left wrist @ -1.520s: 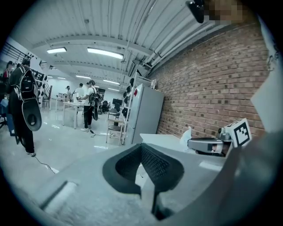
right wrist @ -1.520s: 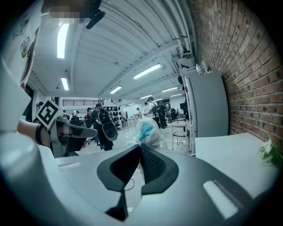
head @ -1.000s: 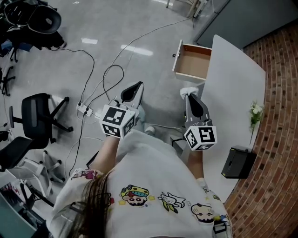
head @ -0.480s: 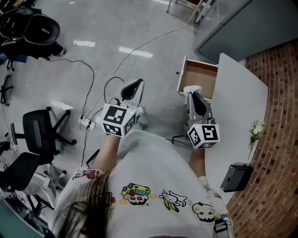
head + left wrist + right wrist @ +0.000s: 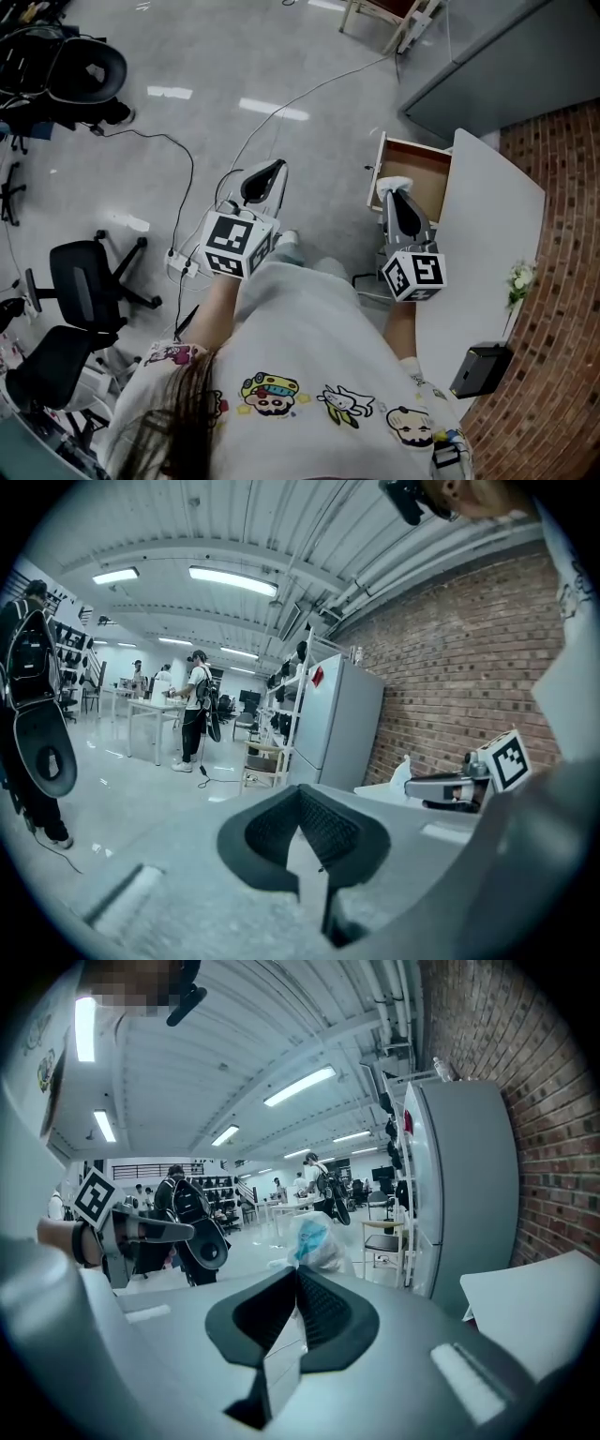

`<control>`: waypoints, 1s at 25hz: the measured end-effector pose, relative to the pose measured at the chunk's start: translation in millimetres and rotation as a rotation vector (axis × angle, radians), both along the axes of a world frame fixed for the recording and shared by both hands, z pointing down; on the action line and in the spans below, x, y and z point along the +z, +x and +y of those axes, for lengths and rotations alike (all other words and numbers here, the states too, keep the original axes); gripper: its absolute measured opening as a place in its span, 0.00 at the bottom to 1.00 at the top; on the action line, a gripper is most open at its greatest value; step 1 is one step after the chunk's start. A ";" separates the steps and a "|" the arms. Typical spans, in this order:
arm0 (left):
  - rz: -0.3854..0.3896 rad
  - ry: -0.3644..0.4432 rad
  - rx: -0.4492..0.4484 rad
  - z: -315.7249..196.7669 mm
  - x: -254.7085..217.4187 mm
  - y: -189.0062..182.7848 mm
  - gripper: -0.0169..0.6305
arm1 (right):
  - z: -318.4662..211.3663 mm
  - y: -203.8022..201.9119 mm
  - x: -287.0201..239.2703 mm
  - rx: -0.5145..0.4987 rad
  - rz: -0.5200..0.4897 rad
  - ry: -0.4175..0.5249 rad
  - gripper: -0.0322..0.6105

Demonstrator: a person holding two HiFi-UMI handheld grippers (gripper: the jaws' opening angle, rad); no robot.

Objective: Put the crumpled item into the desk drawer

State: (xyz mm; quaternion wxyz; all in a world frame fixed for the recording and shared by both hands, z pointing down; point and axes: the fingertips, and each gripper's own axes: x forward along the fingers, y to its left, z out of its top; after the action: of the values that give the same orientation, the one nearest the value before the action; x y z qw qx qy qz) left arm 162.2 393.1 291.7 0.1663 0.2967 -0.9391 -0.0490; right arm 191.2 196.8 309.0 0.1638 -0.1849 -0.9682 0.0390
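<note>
Your right gripper pinches the crumpled item over the open drawer's front edge; your left gripper, jaws together and empty, hangs above the floor.

crumpled item: lower part hidden behind right tongs | drawer: right end hidden under desk

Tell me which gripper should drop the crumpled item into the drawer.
Right. The right gripper is shut on the crumpled item and is close by the open drawer; the left gripper is shut, empty, over the floor.
</note>
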 end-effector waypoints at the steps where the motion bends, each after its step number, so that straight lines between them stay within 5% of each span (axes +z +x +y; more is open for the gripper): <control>1: 0.001 -0.006 0.003 2.0 1.9 -2.3 0.02 | -0.5 -2.3 2.5 0.010 0.004 -0.002 0.07; 11: 0.044 -0.039 0.006 3.6 25.3 -47.7 0.02 | -22.3 -48.5 27.1 0.089 0.053 -0.020 0.07; 25: 0.035 -0.034 0.139 -81.7 10.3 -226.3 0.02 | -92.3 -194.8 22.4 0.189 0.083 -0.022 0.07</control>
State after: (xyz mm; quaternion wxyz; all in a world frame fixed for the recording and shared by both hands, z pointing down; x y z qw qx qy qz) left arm -64.1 311.4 302.0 0.1908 0.3574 -0.9139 -0.0266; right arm -3.6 104.5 331.4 0.1975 -0.0927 -0.9732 0.0725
